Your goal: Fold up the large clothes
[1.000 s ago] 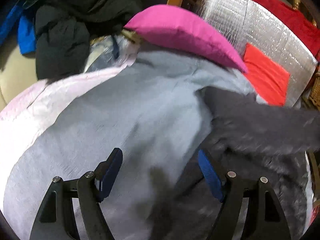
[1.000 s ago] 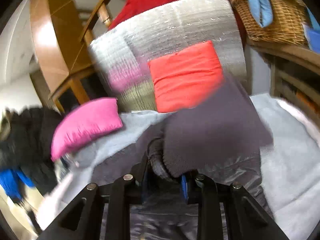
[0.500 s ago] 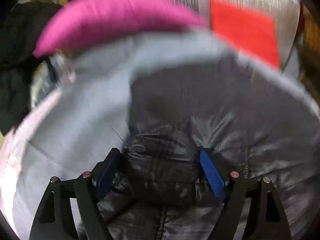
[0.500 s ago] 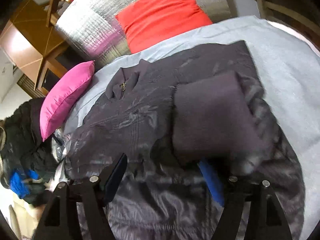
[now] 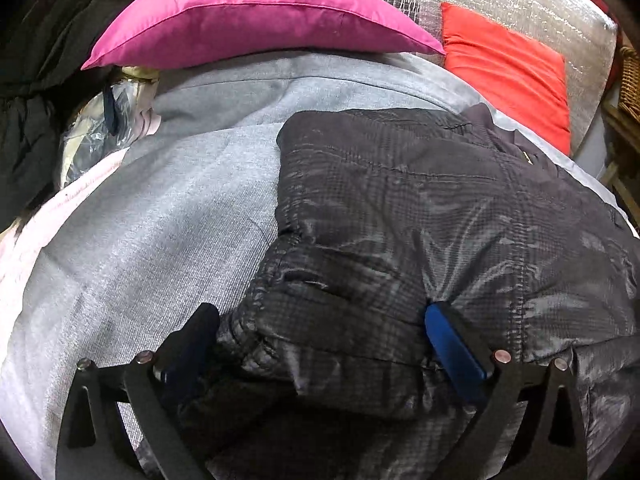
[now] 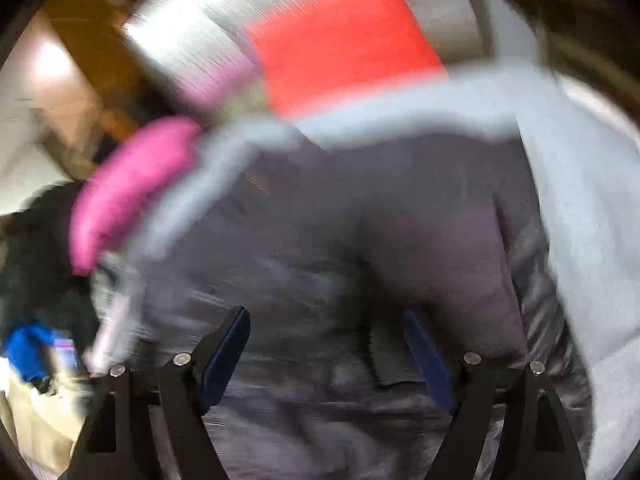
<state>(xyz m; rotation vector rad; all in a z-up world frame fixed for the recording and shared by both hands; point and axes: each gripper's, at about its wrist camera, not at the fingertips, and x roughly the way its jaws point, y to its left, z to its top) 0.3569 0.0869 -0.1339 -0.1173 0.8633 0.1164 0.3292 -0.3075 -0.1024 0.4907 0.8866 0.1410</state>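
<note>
Both grippers stood with jaws wide. Dark jacket [image 5: 420,208] lay on the grey sheet [image 5: 160,220], a bunched fold between the left gripper [image 5: 320,344] jaws; right gripper [image 6: 326,344] hovered over it, blurred.

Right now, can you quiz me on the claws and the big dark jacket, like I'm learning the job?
1. True or false: the left claw is spread wide, with a bunched fold of the dark jacket between its fingers.
2. What lies directly under the jacket? A) a grey blanket B) a bare wooden floor C) a green towel
3. Fill in: the cushion beyond the jacket, against the silver padding, is pink; the one beside it is ____.

Key: 1 true. 2 A. 3 red, the red cushion next to the pink cushion. The right claw view is blurred but shows it open too.
</note>
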